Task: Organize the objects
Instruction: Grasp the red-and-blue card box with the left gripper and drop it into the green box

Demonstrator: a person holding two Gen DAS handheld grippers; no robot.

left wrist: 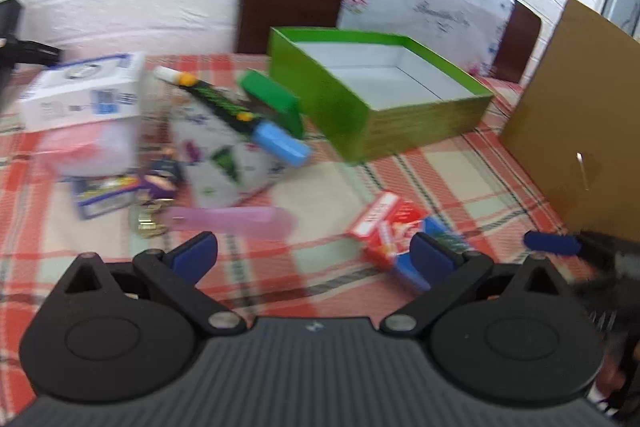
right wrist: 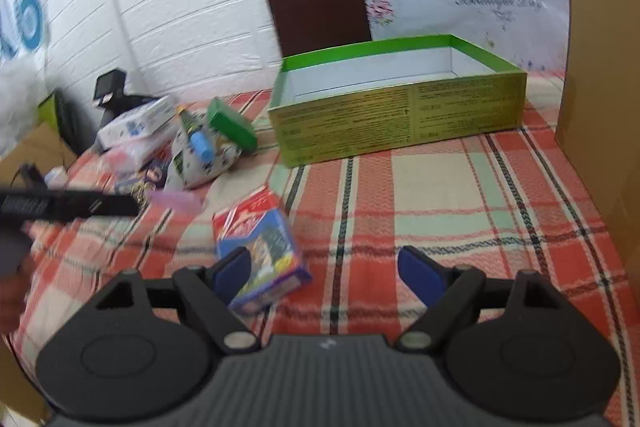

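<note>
Green cardboard box stood open and empty near the tabletop's far edge. A red-and-blue packet lay nearer. Both grippers, left and right, had jaws wide apart, holding nothing.

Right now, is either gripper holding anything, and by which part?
Nothing held. Left gripper and right gripper are both open over the checked tablecloth; the red-and-blue carton lies by the right gripper's left pad, ungripped.
</note>
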